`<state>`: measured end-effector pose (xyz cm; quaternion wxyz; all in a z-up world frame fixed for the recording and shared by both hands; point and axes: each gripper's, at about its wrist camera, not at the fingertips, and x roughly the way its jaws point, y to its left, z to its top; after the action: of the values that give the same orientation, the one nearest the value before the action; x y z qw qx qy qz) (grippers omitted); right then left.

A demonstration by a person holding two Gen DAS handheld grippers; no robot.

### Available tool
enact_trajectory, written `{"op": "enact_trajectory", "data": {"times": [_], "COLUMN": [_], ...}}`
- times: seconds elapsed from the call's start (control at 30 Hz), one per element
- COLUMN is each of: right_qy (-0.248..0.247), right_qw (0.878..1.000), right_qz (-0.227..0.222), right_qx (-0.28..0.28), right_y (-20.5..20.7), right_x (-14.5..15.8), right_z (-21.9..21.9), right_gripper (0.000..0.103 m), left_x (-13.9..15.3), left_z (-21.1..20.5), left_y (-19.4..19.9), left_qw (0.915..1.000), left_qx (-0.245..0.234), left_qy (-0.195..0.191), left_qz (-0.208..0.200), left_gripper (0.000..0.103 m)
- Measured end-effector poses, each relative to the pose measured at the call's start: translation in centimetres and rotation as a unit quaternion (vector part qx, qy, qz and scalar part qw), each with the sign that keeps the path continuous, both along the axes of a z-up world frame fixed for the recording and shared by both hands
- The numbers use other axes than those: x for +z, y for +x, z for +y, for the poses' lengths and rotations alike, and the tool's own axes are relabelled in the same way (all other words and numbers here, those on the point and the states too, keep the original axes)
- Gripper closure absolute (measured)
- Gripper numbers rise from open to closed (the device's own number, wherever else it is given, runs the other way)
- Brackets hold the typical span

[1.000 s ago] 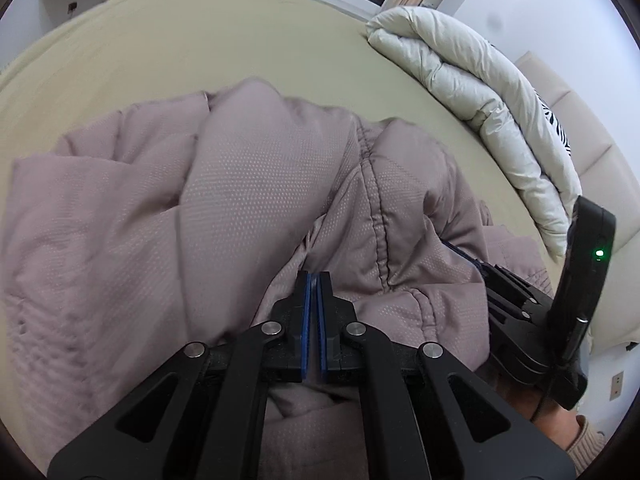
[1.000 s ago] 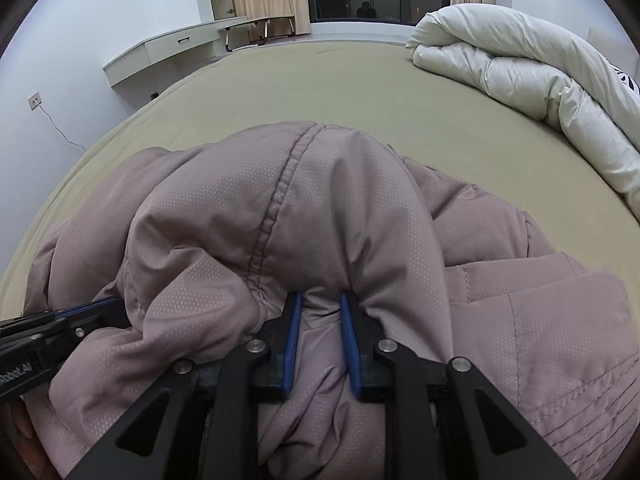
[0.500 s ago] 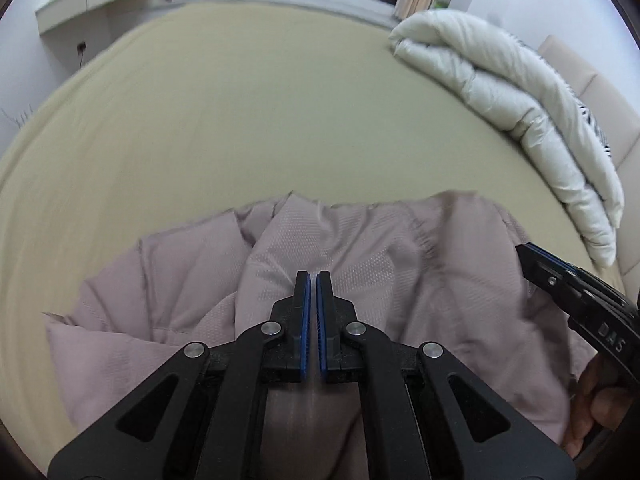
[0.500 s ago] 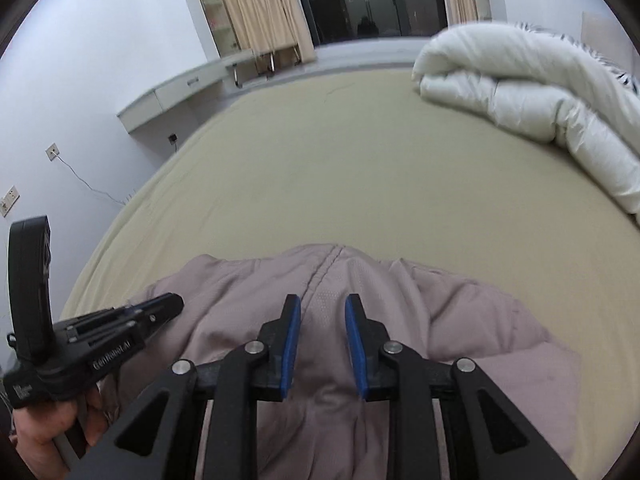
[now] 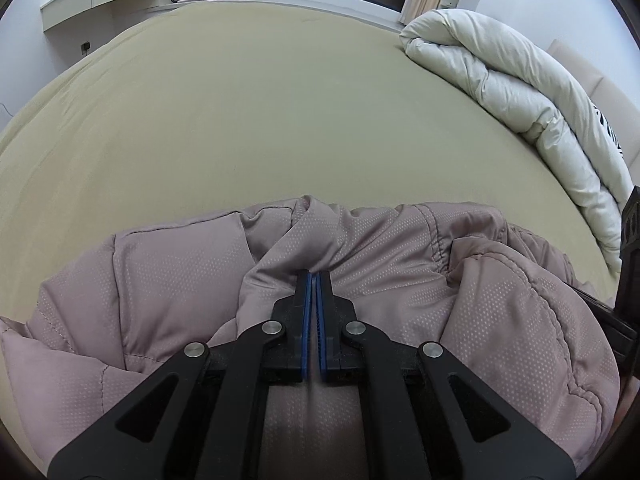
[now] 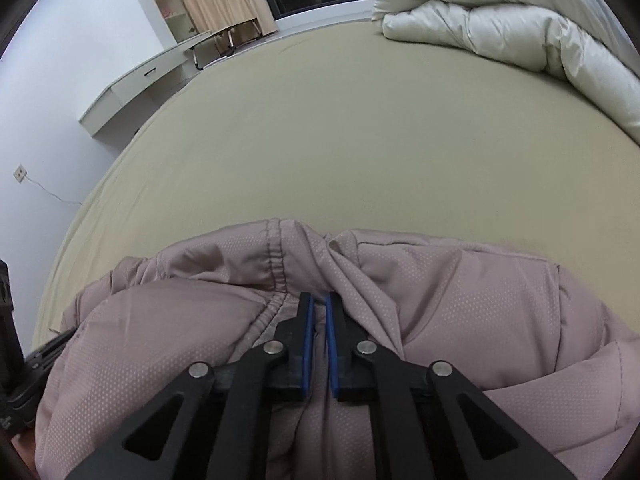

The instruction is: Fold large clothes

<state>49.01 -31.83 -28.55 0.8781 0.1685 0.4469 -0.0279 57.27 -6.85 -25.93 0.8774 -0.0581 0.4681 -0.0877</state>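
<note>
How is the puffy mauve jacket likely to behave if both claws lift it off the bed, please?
The jacket will probably sag and drape, since it already bunches in soft folds around the left claw and right claw. Its quilted puffiness suggests it is light for its bulk. The smooth dotted shell may slip, so pinching on a seam seems safer.

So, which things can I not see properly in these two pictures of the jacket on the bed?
- Jacket: its near part is cut off by the lower edge and hidden behind the left gripper; the right wrist view is blocked the same way by the right gripper.
- What garment part each gripper pinches: buried in folds.
- Right gripper in the left wrist view: cut off by the right edge.
- White duvet: cut off by the frame edge.
</note>
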Motion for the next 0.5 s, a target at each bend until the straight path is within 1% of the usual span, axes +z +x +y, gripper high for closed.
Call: {"op": "enact_trajectory", "data": {"times": [0.07, 0.1, 0.13, 0.17, 0.2, 0.23, 0.27, 0.3, 0.33, 0.37, 0.43, 0.47, 0.5], "right_qy": [0.006, 0.017, 0.032, 0.046, 0.059, 0.068, 0.066, 0.049, 0.031, 0.015, -0.020, -0.040, -0.052], "right_qw": [1.000, 1.000, 0.999, 0.998, 0.997, 0.994, 0.992, 0.989, 0.988, 0.988, 0.989, 0.989, 0.991], "right_qz": [-0.007, -0.015, -0.025, -0.037, -0.056, -0.086, -0.110, -0.134, -0.142, -0.139, -0.114, -0.093, -0.067], "right_qx": [0.005, 0.007, 0.003, -0.002, -0.004, 0.004, 0.015, 0.034, 0.053, 0.071, 0.096, 0.105, 0.107], "right_y": [-0.1, -0.5, -1.2, -2.2, -3.6, -5.4, -6.7, -8.2, -9.3, -9.8, -10.1, -10.0, -9.8], "right_x": [0.7, 1.3, 2.4, 3.4, 4.9, 6.7, 8.2, 9.8, 10.9, 11.4, 11.0, 10.0, 8.4], "right_z": [-0.1, -0.3, -0.7, -0.8, -0.7, -0.2, 0.4, 1.8, 3.3, 4.7, 7.3, 8.2, 8.8], "right_gripper": [0.095, 0.089, 0.077, 0.068, 0.048, 0.037, 0.035, 0.035, 0.035, 0.037, 0.060, 0.064, 0.066], "left_x": [0.2, 0.6, 1.1, 2.3, 3.2, 4.0, 4.9, 5.4, 5.7, 5.7, 5.4, 5.1, 4.9], "left_z": [0.9, 2.1, 2.9, 3.9, 4.5, 4.9, 5.5, 5.9, 6.1, 6.1, 5.4, 4.9, 4.5], "left_y": [-0.5, -1.5, -2.3, -3.6, -4.9, -6.0, -7.7, -9.0, -10.0, -11.1, -12.4, -12.8, -13.0], "left_qw": [0.9997, 0.9992, 0.9987, 0.9981, 0.9977, 0.9975, 0.9968, 0.9960, 0.9958, 0.9961, 0.9975, 0.9981, 0.9984], "left_qx": [-0.001, 0.002, 0.007, 0.016, 0.018, 0.019, 0.020, 0.021, 0.023, 0.023, 0.013, 0.008, 0.006], "left_qy": [-0.023, -0.040, -0.050, -0.060, -0.063, -0.063, -0.068, -0.073, -0.074, -0.070, -0.053, -0.046, -0.044], "left_qz": [0.002, 0.005, 0.005, -0.003, -0.015, -0.024, -0.038, -0.047, -0.049, -0.048, -0.045, -0.041, -0.036], "left_gripper": [0.101, 0.101, 0.101, 0.101, 0.101, 0.101, 0.101, 0.101, 0.101, 0.101, 0.101, 0.101, 0.101]}}
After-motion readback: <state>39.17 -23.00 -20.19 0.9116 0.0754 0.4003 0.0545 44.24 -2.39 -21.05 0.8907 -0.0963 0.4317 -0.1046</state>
